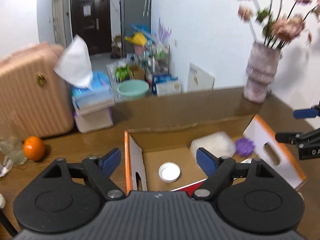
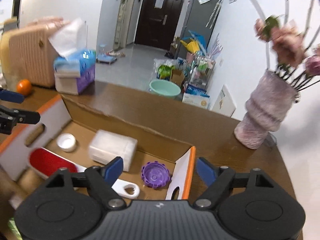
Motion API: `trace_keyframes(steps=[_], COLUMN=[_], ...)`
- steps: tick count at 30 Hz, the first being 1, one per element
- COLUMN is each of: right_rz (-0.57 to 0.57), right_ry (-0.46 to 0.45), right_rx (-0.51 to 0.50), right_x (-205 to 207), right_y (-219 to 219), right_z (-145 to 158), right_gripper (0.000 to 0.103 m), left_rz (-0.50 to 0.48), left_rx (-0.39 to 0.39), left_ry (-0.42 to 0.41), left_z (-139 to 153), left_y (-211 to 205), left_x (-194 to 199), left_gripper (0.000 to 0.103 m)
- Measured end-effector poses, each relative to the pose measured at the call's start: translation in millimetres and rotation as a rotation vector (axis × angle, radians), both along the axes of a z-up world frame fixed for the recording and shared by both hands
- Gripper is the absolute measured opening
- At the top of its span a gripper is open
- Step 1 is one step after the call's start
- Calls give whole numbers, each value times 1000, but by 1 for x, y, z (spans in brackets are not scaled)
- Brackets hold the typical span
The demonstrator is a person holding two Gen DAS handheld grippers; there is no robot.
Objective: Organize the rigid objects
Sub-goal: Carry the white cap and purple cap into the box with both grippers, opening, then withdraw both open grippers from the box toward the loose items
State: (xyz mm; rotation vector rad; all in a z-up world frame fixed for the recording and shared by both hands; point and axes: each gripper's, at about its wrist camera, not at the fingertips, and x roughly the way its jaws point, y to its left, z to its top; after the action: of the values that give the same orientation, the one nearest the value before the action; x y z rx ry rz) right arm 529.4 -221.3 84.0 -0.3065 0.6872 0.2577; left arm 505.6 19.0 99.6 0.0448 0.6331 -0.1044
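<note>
An open cardboard box point(image 1: 160, 144) point(image 2: 112, 124) with orange-edged flaps sits on the wooden table. Inside lie a white cap point(image 1: 169, 172) point(image 2: 66, 142), a translucent white plastic case point(image 1: 213, 144) point(image 2: 113, 150), a purple cap point(image 1: 244, 146) point(image 2: 155, 177) and a red and white brush point(image 2: 52, 163) with a white handle point(image 2: 128, 189). My left gripper point(image 1: 159, 160) is open and empty above the box's near left side. My right gripper point(image 2: 159, 169) is open and empty over the box's right flap; it also shows in the left wrist view point(image 1: 296, 124).
An orange point(image 1: 33, 148) point(image 2: 24, 87) lies on the table left of the box. Tissue boxes point(image 1: 93, 104) point(image 2: 75, 74) and a pink suitcase point(image 1: 32, 96) stand behind it. A vase of flowers point(image 1: 261, 74) point(image 2: 266, 114) stands at the table's right. Crumpled wrappers point(image 1: 8, 160) lie far left.
</note>
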Motion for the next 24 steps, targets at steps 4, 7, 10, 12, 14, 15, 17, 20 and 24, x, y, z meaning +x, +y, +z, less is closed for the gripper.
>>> trace_keyframes(steps=[4, 7, 10, 12, 14, 15, 17, 20, 24], right_rz=[12, 18, 27, 35, 43, 47, 48, 44, 24], right_ry=[-44, -94, -145, -205, -269, -303, -366, -435, -467], right_rx=[35, 50, 76, 97, 118, 130, 162, 221, 291], right_x=[-42, -74, -108, -132, -156, -168, -191, -220, -249], right_y=[-2, -1, -3, -4, -6, -7, -9, -14, -21], right_z=[35, 53, 67, 73, 76, 77, 75, 69, 60], right_gripper=[82, 84, 85, 88, 89, 89, 98, 99, 99], left_rz=[4, -6, -26, -20, -14, -14, -14, -8, 16], left_rx=[8, 14, 52, 48, 27, 16, 17, 25, -10], left_ry=[-99, -203, -263, -295, -325, -342, -384, -435, -462], left_z=[33, 47, 55, 58, 60, 59, 57, 51, 44], left_y=[-7, -12, -23, -27, -31, -30, -34, -39, -40], left_x=[-48, -84, -117, -137, -158, -168, -186, -209, -232], left_gripper=[94, 103, 103, 103, 103, 103, 103, 103, 103])
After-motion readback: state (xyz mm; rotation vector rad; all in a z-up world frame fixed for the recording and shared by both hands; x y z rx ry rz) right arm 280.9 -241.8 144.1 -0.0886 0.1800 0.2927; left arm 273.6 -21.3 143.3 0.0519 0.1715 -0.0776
